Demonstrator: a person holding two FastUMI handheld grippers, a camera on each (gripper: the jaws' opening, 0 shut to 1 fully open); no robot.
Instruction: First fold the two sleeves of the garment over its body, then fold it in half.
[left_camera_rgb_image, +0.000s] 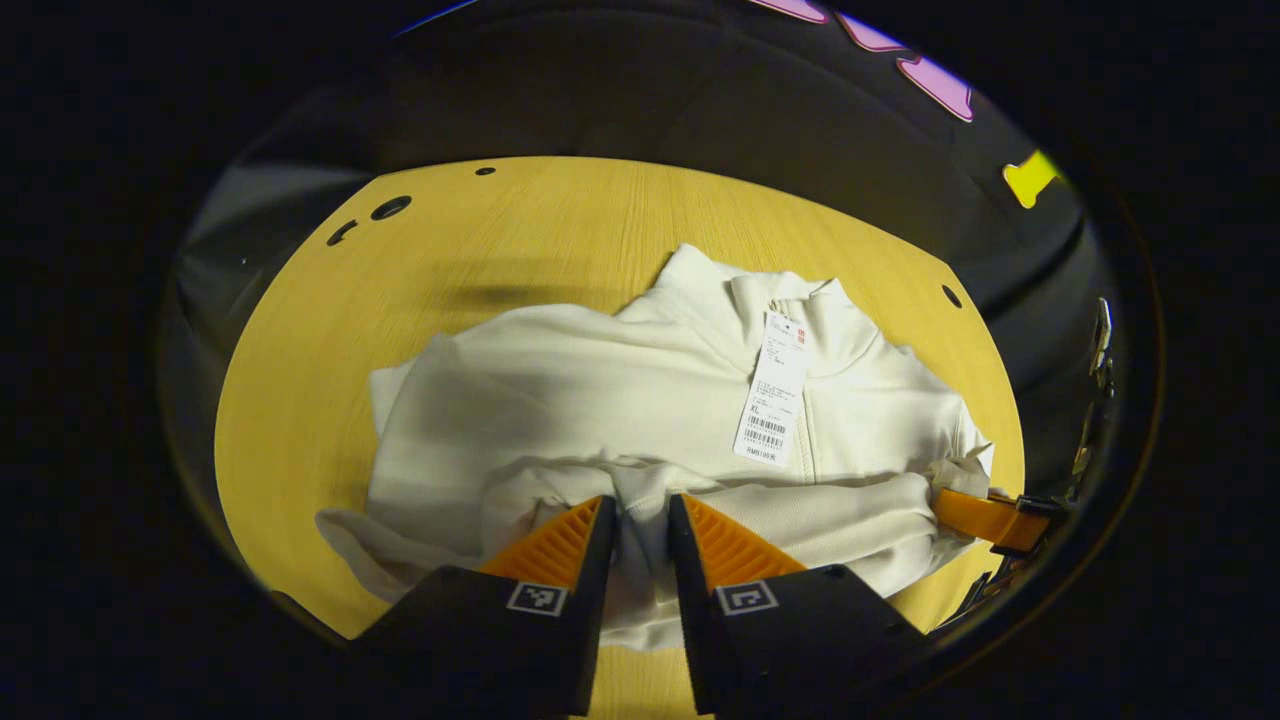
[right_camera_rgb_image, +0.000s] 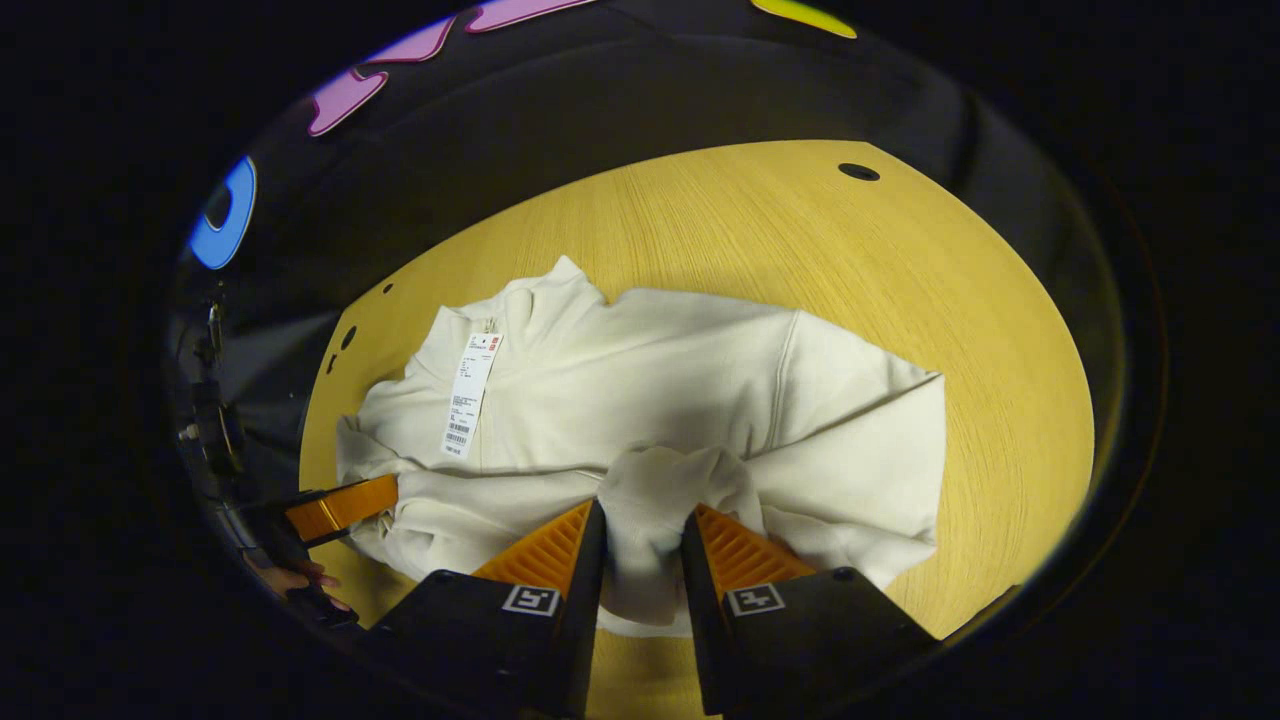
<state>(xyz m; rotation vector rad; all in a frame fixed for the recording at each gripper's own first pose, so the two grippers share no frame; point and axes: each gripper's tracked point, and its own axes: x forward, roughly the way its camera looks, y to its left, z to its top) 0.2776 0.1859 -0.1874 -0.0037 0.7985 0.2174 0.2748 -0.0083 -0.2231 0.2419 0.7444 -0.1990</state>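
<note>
Together, two tools (left_camera_rgb_image: 642, 520) (right_camera_rgb_image: 642, 525) pinch one white garment (left_camera_rgb_image: 640, 400).

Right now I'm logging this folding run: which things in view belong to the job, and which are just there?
In the job:
garment, cream, lying on the table
left gripper, shut on the garment's near edge
right gripper, shut on a bunch of the garment

Just there:
table, wooden, with holes
tag, paper, at the collar
</note>
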